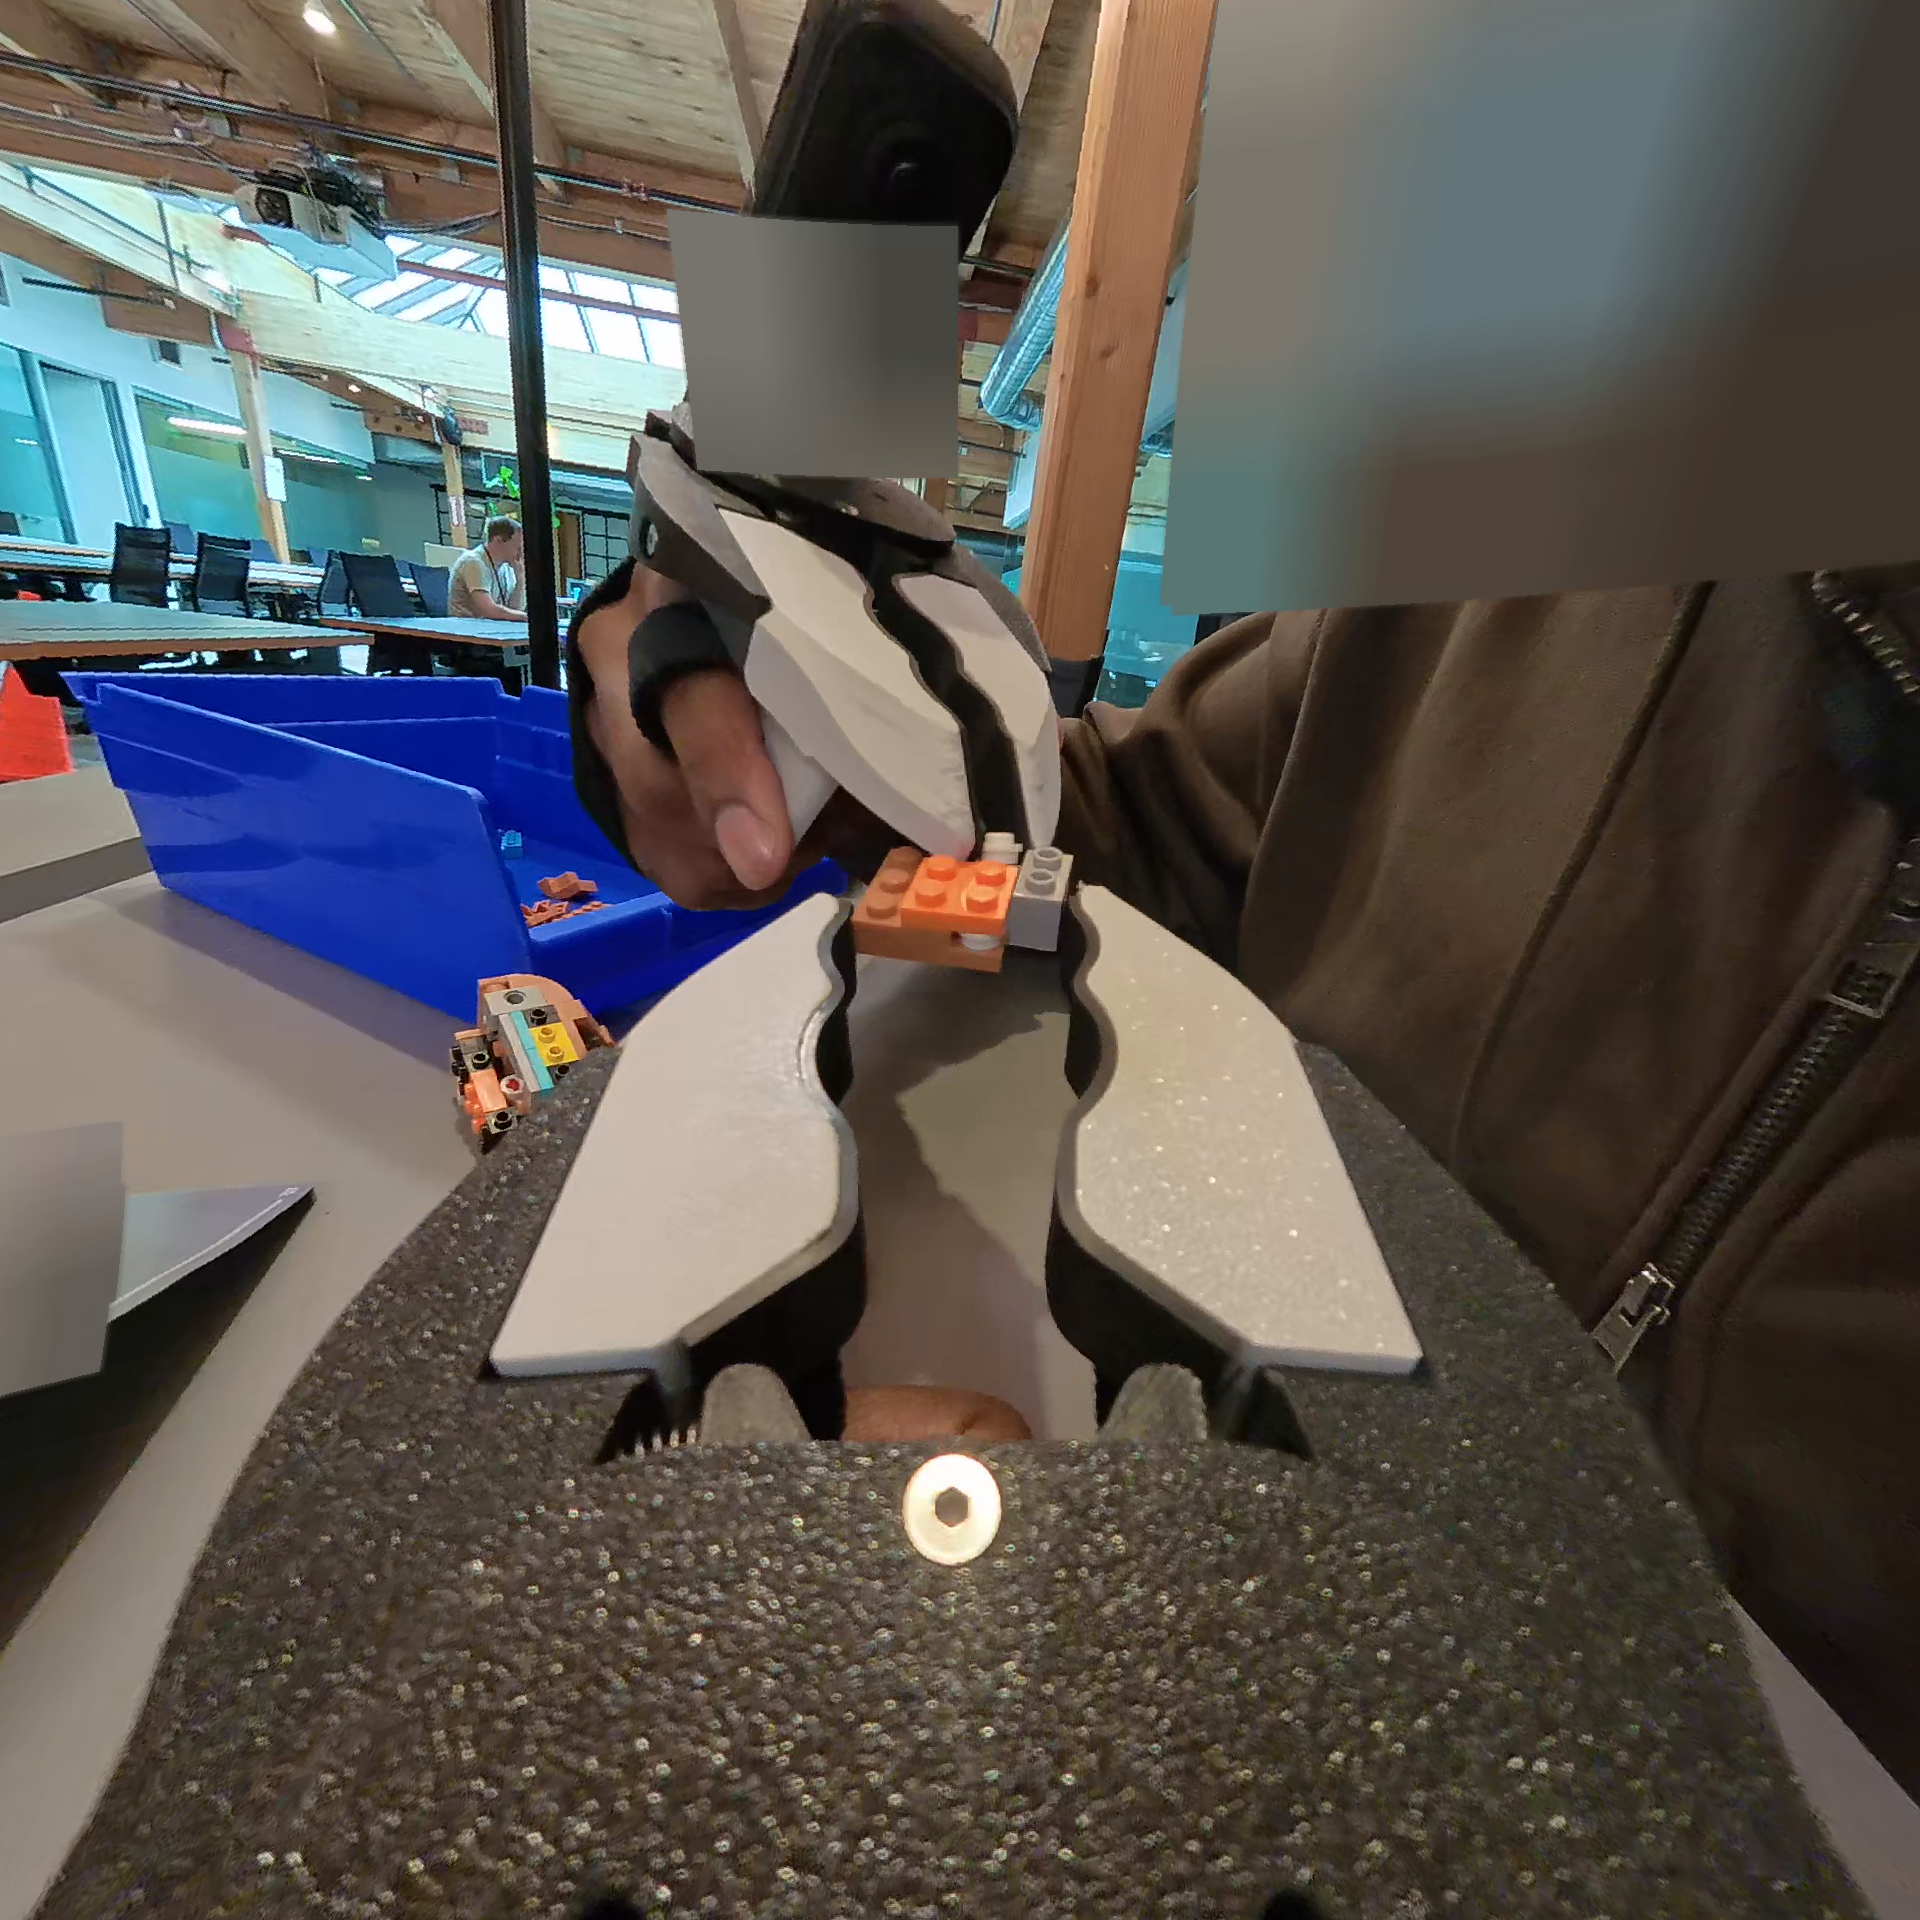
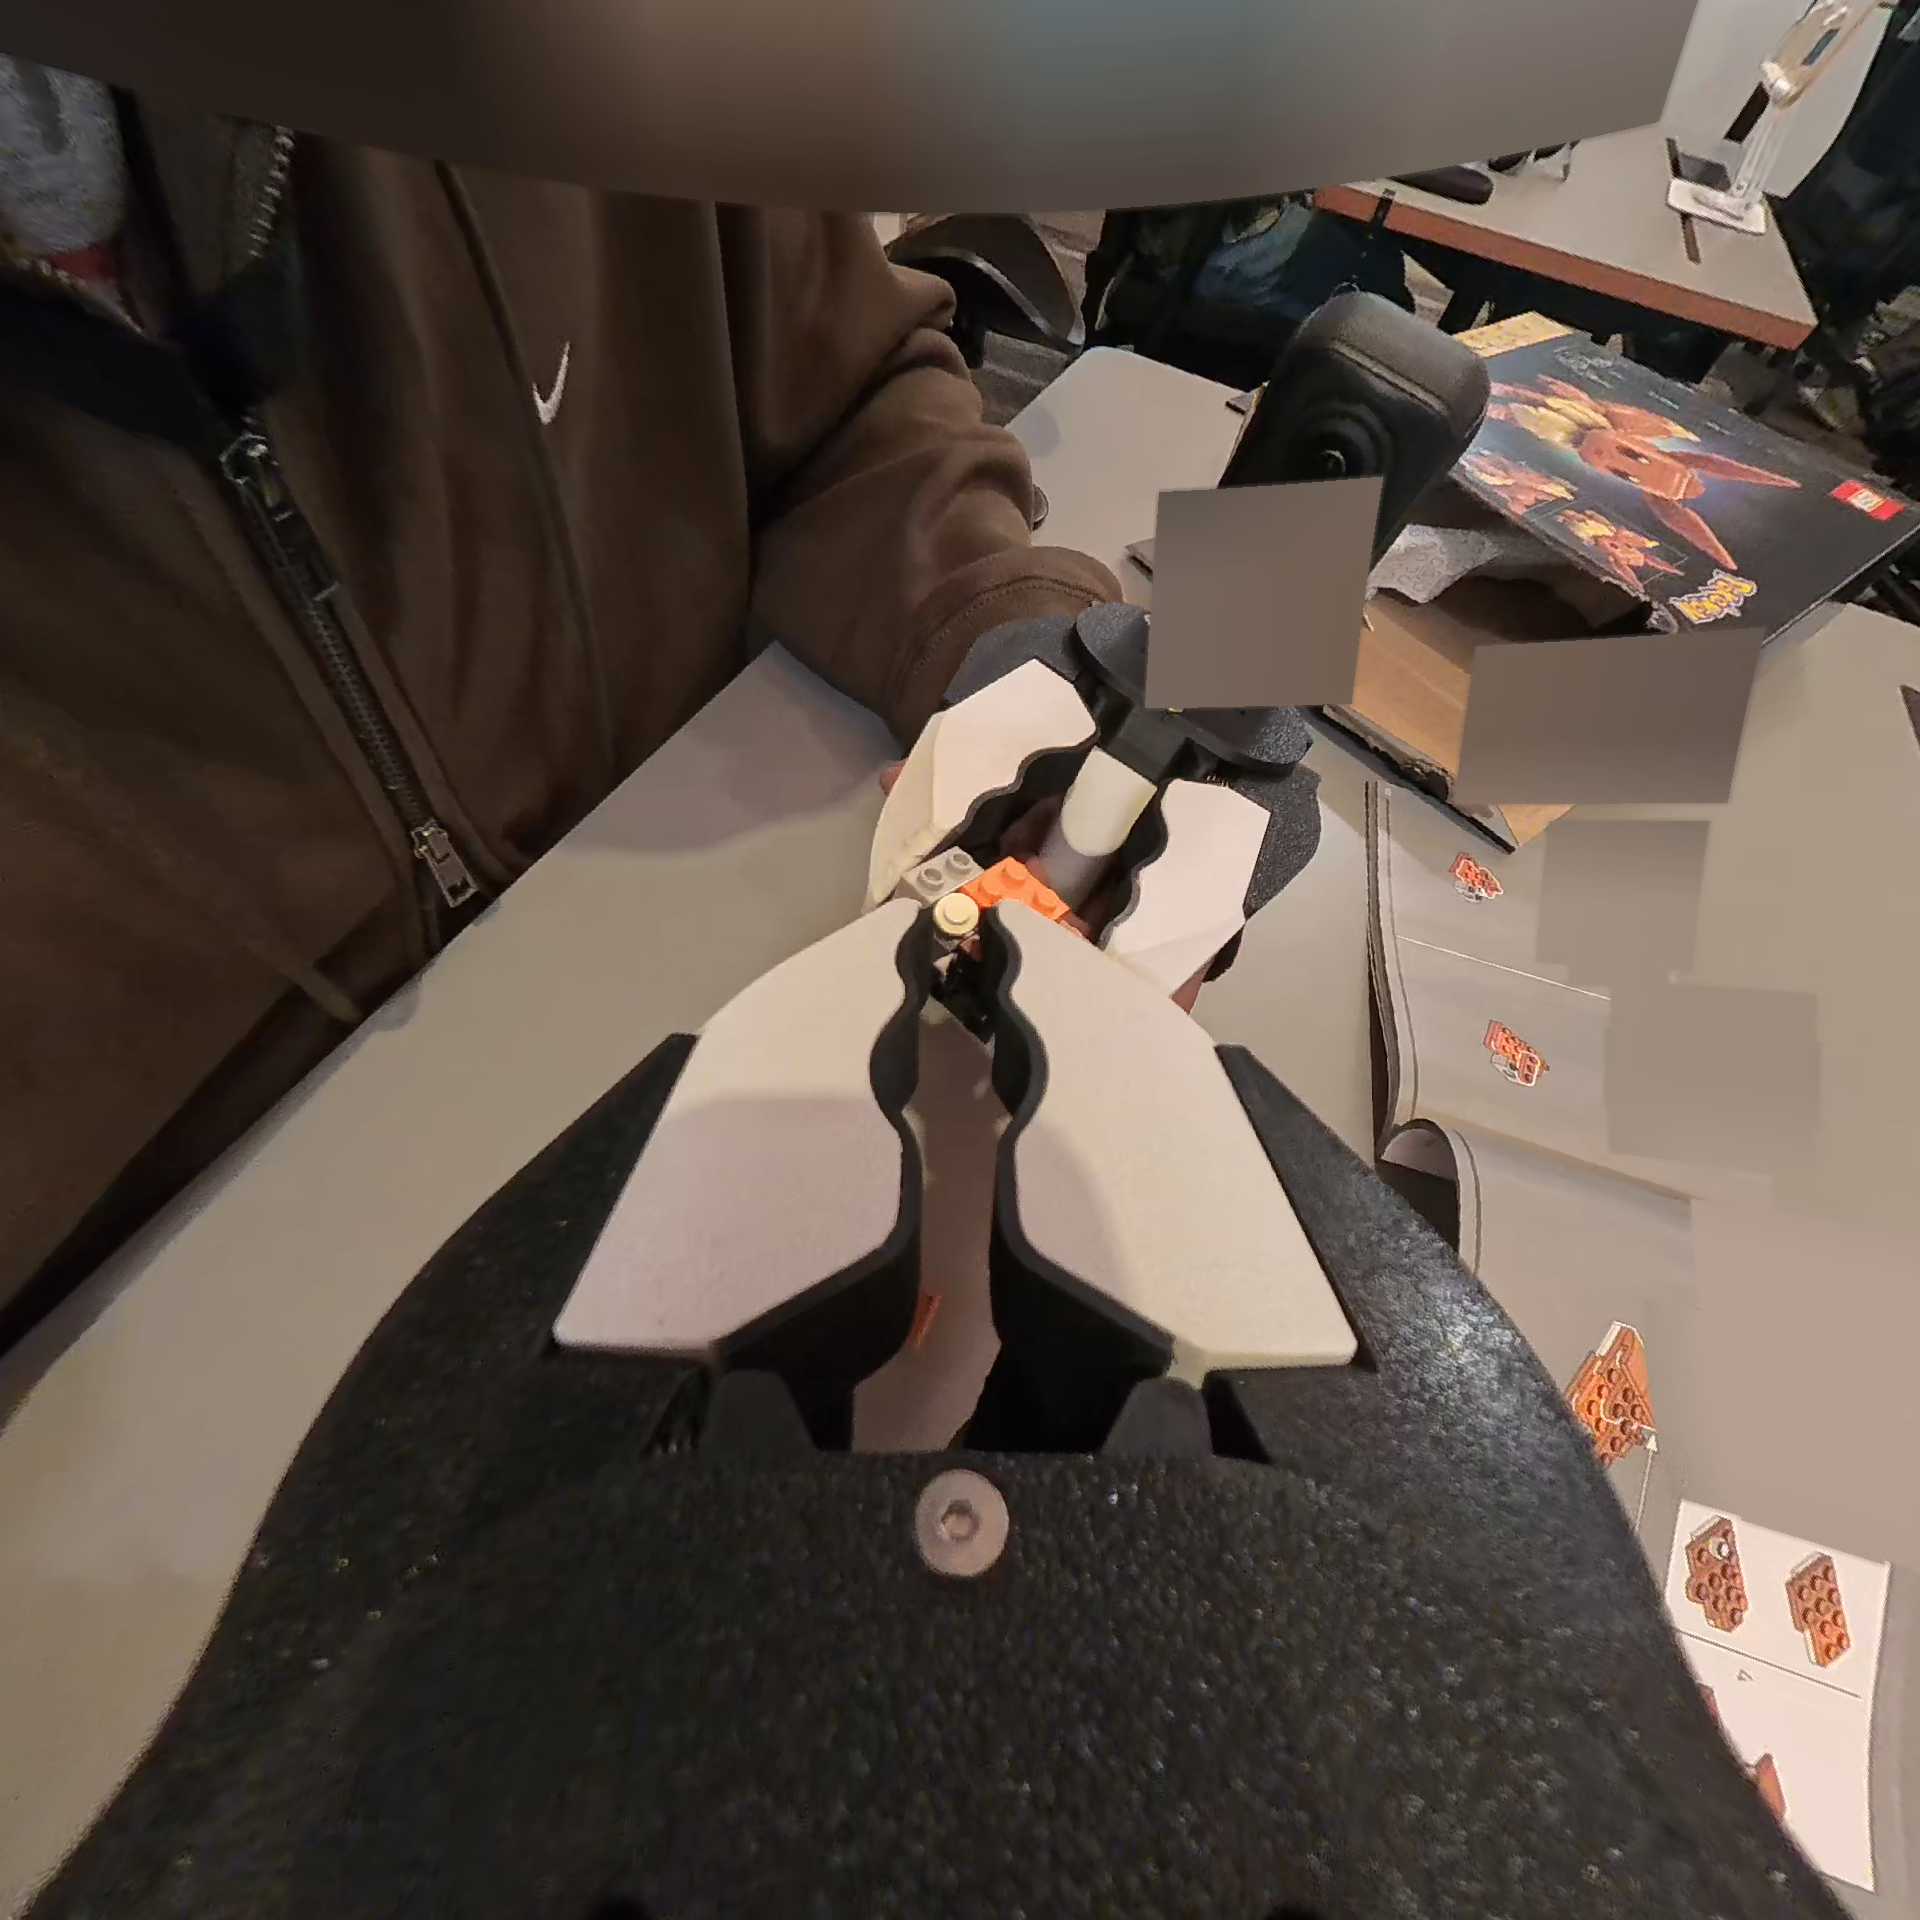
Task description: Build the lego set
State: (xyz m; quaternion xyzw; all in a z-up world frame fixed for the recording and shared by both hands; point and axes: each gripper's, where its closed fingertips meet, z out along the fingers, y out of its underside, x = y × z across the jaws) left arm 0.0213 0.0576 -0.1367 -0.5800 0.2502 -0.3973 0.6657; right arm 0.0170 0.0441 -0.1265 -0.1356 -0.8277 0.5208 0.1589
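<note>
At frame centre our left gripper [image 1: 961, 920] clamps a small brick assembly [image 1: 951, 899]: studded orange plates and a grey block. Our right gripper [image 2: 956, 925] pinches a tiny cream round-topped piece [image 2: 954, 914] against it; the black part beneath is hard to make out. Both grippers wear grainy, wavy-edged pads. A glossy blue bin [image 1: 343, 800] sits at left.

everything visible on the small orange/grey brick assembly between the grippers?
The small brick assembly is plastic: brown and orange studded plates in a row, a light grey two-stud brick at one end, another orange plate beneath. It sits roughly level above the table, pinched between the left gripper jaws. The right gripper is pressing a small pale round piece onto it.
</note>
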